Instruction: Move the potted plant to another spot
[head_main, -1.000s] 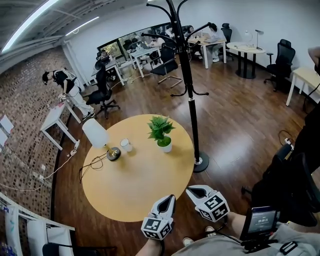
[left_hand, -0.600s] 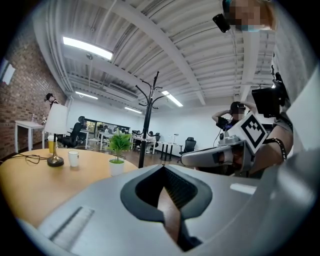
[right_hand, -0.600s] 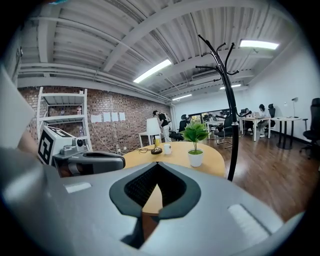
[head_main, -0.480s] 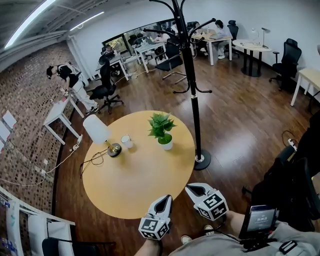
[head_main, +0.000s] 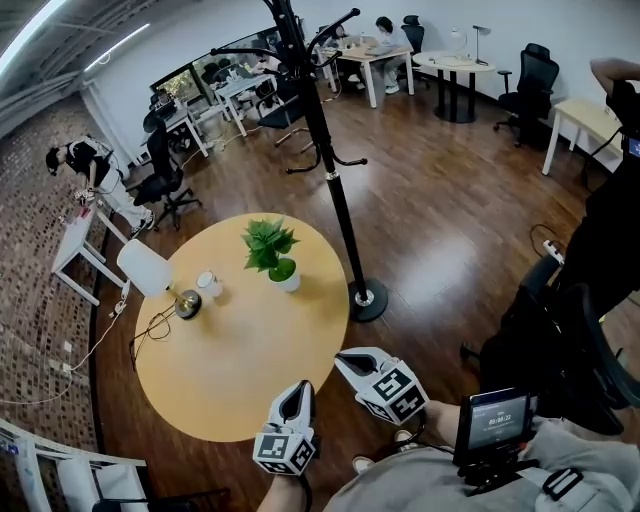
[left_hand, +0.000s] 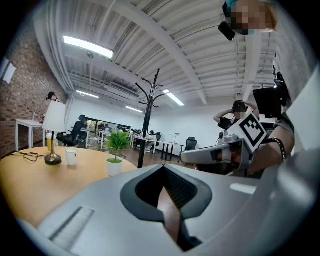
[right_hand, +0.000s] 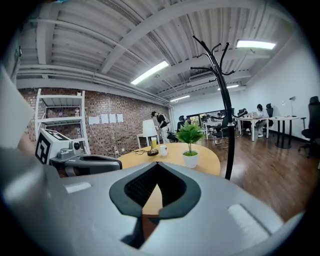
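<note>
The potted plant (head_main: 272, 252), green leaves in a small white pot, stands on the far right part of the round wooden table (head_main: 235, 365). It also shows in the left gripper view as the plant (left_hand: 115, 152) and in the right gripper view as the plant (right_hand: 190, 146). My left gripper (head_main: 298, 393) hovers at the table's near edge, shut and empty. My right gripper (head_main: 347, 361) is just to its right, off the table's rim, also shut with nothing held. Both point toward the plant from well short of it.
A white-shaded lamp (head_main: 150, 273) with a trailing cable and a white cup (head_main: 208, 285) stand left of the plant. A black coat rack (head_main: 330, 170) rises from the floor right beside the table's right edge. Desks, office chairs and people fill the room behind.
The head view has swung, so the table, the plant and both grippers sit further left in the picture. The plant keeps its spot on the table. Both grippers stay shut.
</note>
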